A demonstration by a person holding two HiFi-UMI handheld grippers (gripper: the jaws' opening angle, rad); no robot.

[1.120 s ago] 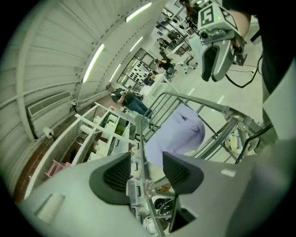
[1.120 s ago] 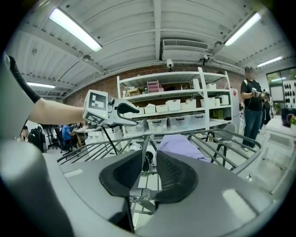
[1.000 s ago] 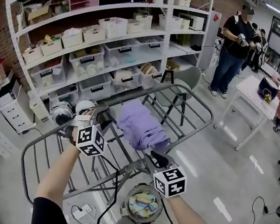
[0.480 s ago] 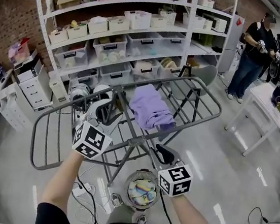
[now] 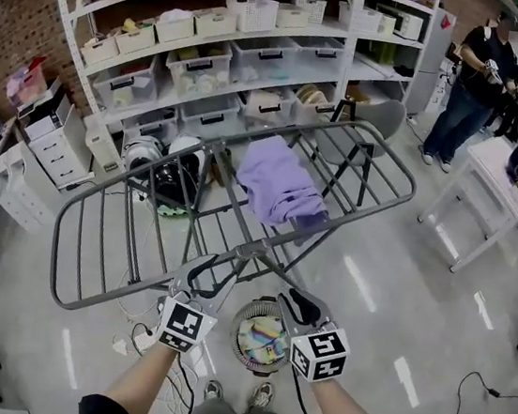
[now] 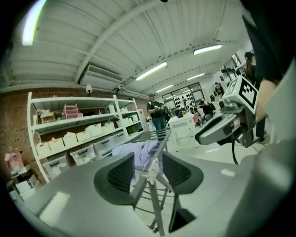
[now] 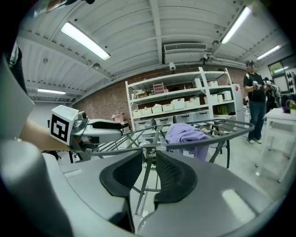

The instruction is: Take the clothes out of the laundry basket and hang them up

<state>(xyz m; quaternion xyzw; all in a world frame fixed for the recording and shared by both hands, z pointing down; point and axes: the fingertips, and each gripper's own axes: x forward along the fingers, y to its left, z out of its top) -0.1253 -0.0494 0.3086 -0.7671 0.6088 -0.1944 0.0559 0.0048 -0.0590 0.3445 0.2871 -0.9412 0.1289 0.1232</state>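
A grey folding drying rack stands in front of me with a purple garment draped over its middle bars. Below its near edge sits a round laundry basket holding striped pastel clothes. My left gripper hangs open over the basket's left rim, nothing between its pads. Just right of the basket, my right gripper has its jaws a little apart and empty. In the left gripper view the rack and garment show through the gap; likewise in the right gripper view the garment.
White shelving with storage bins lines the brick wall behind the rack. A chair stands behind the rack, a white table to the right, and a person at the back right. Cables and a power strip lie on the floor.
Both grippers have come down from the rack's bars toward the basket. The left one moved farther, to the right, and rolled. The purple garment stays on the rack.
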